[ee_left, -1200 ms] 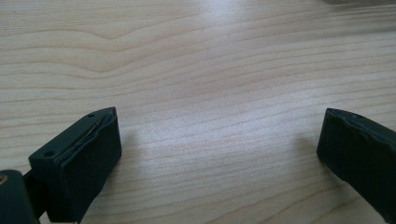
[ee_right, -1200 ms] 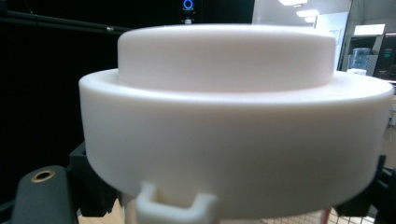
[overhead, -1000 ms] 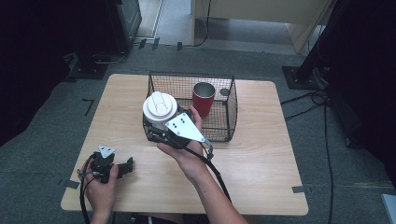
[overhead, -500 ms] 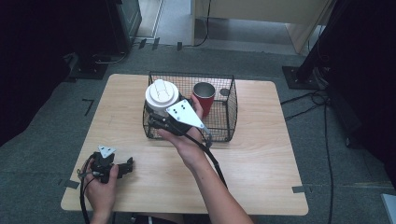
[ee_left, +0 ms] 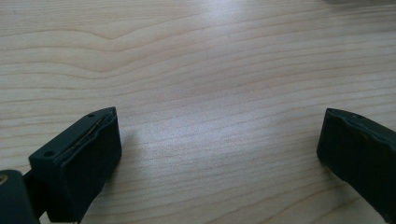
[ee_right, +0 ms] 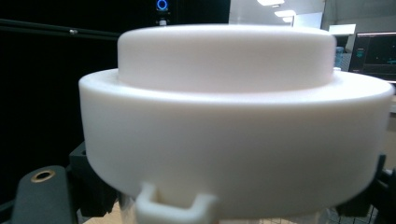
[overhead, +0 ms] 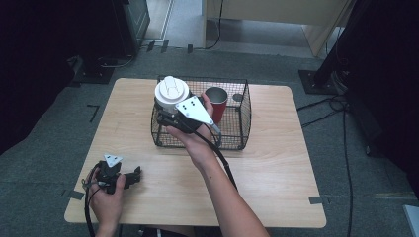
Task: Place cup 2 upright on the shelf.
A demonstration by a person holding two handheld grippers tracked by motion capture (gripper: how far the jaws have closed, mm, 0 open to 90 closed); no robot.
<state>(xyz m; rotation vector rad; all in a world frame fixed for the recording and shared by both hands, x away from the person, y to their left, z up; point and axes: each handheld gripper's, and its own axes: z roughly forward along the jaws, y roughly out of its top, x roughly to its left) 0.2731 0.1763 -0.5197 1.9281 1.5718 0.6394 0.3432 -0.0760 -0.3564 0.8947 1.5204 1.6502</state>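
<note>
both forearms are bare, with no sleeve in sight. the left gripper (overhead: 132, 177) is black, topped by a grey three-cornered plate, and a black cable trails from it. the right gripper (overhead: 165, 117) is black too, its grey plate marked with small dark holes, with a black cable running back. its jaw block carries a brass-coloured insert.

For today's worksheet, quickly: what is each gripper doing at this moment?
Left gripper: open, holding nothing, low over the table.
Right gripper: closed on the white-lidded cup, over the wire basket.
</note>
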